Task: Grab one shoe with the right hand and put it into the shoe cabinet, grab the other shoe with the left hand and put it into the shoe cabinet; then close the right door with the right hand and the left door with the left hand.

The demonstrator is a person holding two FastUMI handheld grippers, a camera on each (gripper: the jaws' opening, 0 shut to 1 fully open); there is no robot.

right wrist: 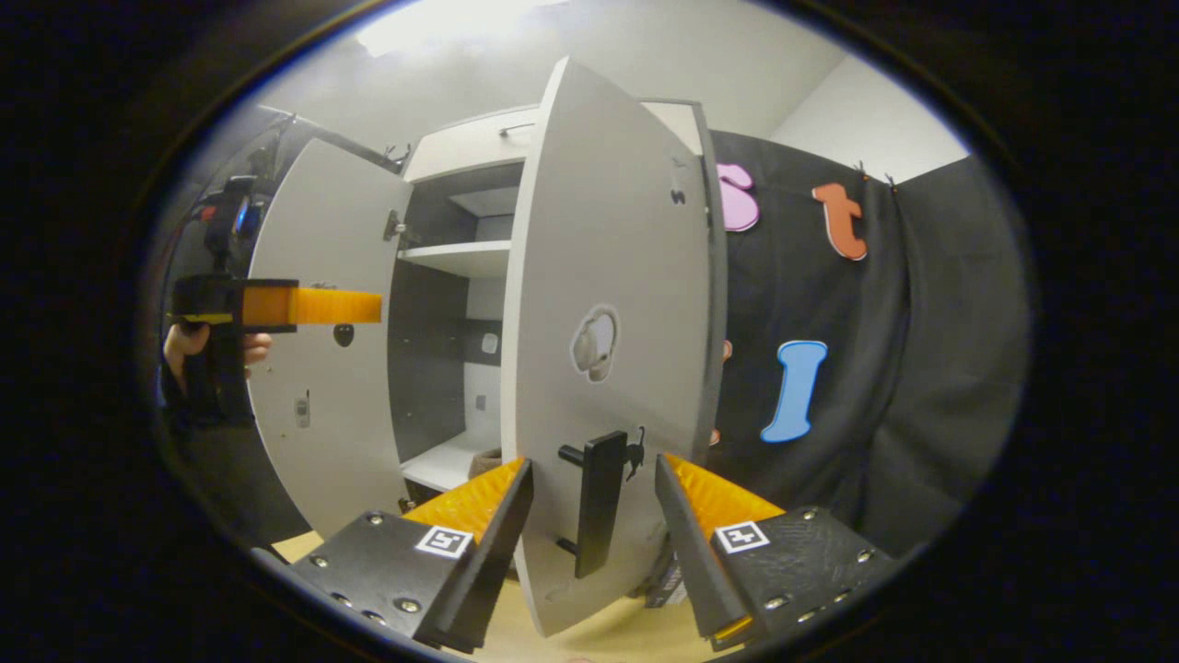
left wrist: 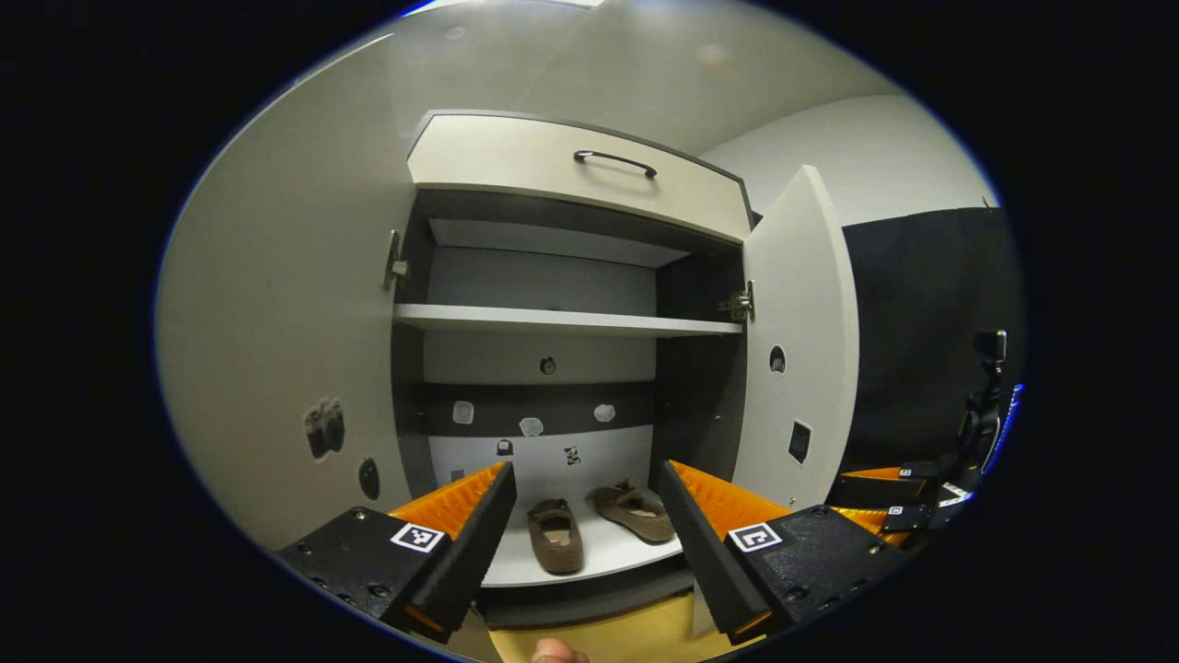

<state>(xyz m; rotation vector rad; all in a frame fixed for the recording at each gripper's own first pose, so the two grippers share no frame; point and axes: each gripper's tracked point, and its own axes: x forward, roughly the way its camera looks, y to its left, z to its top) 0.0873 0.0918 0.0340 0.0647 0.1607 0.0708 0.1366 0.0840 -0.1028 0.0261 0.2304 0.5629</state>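
- Between the spread fingers of the left gripper (left wrist: 586, 516), which held nothing, lay both shoes on the bottom shelf (left wrist: 589, 552) of the shoe cabinet (left wrist: 562, 304).
- One shoe (left wrist: 555, 534) sat left of the other shoe (left wrist: 634, 512), the two close together, toes pointing toward the cabinet's front.
- Both doors stood open in the left gripper view: the left door (left wrist: 285, 368) swung wide, the right door (left wrist: 799, 350) hinged outward.
- A middle shelf (left wrist: 562, 319) above was bare, and a drawer (left wrist: 576, 175) with a dark handle topped the cabinet.
- The right gripper (right wrist: 594, 502) was wide open and empty, its fingers on either side of the right door's dark handle (right wrist: 597, 502), which stood between them without visible contact.
- In the right gripper view, the left gripper showed farther off at the left, held by a hand (right wrist: 189, 343) in front of the left door.
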